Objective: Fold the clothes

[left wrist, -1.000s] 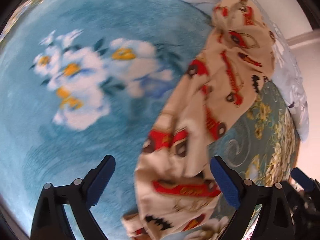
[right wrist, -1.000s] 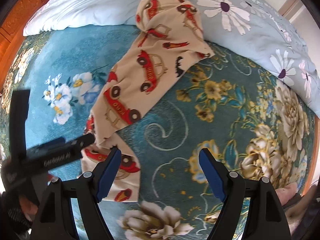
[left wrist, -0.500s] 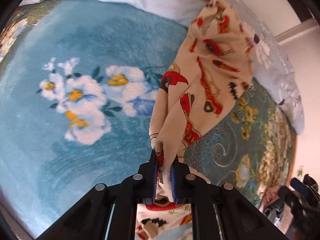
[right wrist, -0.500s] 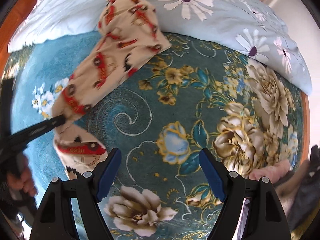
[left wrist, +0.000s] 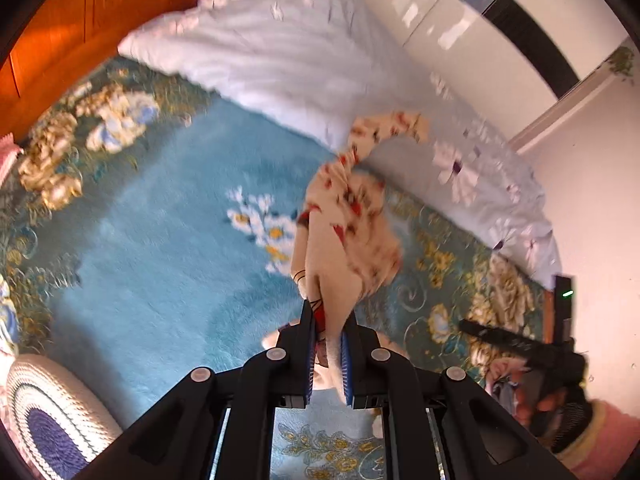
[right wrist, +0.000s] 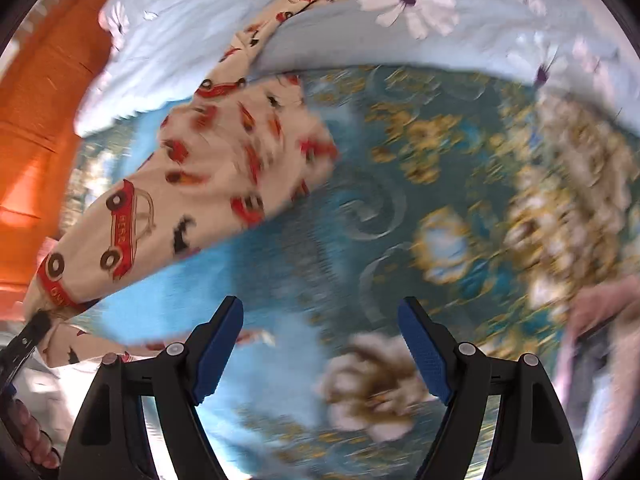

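Your bed (left wrist: 160,264) carries a teal floral blanket (right wrist: 400,208); ahead of your left gripper (left wrist: 328,344), a pale flowered duvet (left wrist: 280,52) and car-print garment (right wrist: 208,184) lie on it.

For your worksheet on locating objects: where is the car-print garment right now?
The car-print garment hangs from the shut left gripper, trailing across the blue floral blanket onto the pale duvet.

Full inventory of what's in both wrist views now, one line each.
garment: 1, cream with red cars, lifted off the blanket, far end draped on the duvet
blanket: 1, teal floral, covers the bed
duvet: 1, pale blue with flowers, bunched along the blanket's far edge
headboard: 1, orange wood, far left
round mat: 1, white and purple, left view's lower left
left hand-held gripper: shut on garment
right hand-held gripper: open, over blanket
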A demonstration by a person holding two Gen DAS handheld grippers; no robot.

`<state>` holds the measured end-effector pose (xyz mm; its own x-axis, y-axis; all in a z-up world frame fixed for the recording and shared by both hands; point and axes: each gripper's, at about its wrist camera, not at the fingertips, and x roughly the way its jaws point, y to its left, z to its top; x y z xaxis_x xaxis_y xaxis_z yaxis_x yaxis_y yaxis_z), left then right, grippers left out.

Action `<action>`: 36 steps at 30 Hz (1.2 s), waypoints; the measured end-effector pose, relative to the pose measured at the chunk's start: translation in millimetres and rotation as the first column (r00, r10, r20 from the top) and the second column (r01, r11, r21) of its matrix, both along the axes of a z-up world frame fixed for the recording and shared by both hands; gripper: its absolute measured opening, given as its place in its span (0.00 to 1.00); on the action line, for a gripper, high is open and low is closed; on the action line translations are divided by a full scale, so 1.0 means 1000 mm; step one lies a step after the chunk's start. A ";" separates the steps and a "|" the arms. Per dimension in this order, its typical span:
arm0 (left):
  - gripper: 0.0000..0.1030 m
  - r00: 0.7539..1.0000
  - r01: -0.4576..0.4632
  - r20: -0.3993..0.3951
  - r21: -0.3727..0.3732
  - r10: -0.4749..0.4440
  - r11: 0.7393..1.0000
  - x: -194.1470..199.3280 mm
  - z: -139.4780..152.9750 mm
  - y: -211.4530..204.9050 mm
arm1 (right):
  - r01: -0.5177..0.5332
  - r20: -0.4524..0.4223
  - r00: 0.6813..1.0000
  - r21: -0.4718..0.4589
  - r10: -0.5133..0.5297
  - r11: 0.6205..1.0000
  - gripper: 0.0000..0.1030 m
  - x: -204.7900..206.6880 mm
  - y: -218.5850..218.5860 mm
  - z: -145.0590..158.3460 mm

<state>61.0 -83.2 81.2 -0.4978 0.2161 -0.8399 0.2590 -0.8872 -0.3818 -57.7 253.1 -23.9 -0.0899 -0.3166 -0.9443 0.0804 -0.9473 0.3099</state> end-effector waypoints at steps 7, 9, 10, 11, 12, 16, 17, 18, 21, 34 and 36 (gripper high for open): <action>0.11 0.995 0.042 -0.095 0.003 -0.042 0.999 0.003 0.069 -0.009 | 0.229 0.268 0.952 -0.295 -0.150 0.927 0.78 0.019 -0.019 -0.046; 0.11 0.991 0.055 -0.121 0.004 -0.054 0.998 0.004 0.088 -0.011 | 0.319 0.353 0.915 -0.336 -0.196 0.886 0.78 0.030 -0.024 -0.064; 0.11 0.989 0.062 -0.134 0.004 -0.061 0.998 0.005 0.097 -0.012 | 0.369 0.398 0.891 -0.351 -0.220 0.860 0.78 0.037 -0.026 -0.075; 0.11 0.987 0.068 -0.147 0.004 -0.067 0.998 0.005 0.107 -0.013 | 0.406 0.432 0.871 -0.362 -0.235 0.839 0.78 0.044 -0.029 -0.083; 0.11 0.984 0.075 -0.160 0.004 -0.073 0.997 0.005 0.116 -0.014 | 0.441 0.466 0.850 -0.371 -0.247 0.817 0.78 0.050 -0.032 -0.091; 0.11 0.973 0.136 -0.191 0.028 -0.129 0.990 0.000 0.143 -0.004 | 0.513 0.557 0.794 -0.401 -0.243 0.759 0.78 0.077 -0.045 -0.118; 0.11 0.968 0.157 -0.201 0.032 -0.147 0.987 -0.002 0.150 0.001 | 0.544 0.581 0.774 -0.407 -0.251 0.734 0.78 0.083 -0.048 -0.124; 0.11 0.963 0.180 -0.212 0.033 -0.169 0.983 -0.003 0.156 0.007 | 0.586 0.611 0.746 -0.414 -0.264 0.697 0.78 0.091 -0.050 -0.133; 0.11 0.940 0.247 -0.251 0.027 -0.233 0.969 -0.006 0.179 0.022 | 0.688 0.681 0.670 -0.422 -0.295 0.590 0.78 0.109 -0.056 -0.142; 0.11 0.937 0.214 -0.296 0.064 -0.186 0.975 0.008 0.220 -0.010 | 0.901 0.893 0.411 -0.367 -0.182 0.233 0.78 0.156 -0.111 -0.164; 0.11 0.939 0.202 -0.297 0.070 -0.173 0.977 0.011 0.222 -0.017 | 0.907 0.902 0.398 -0.361 -0.165 0.216 0.78 0.154 -0.121 -0.163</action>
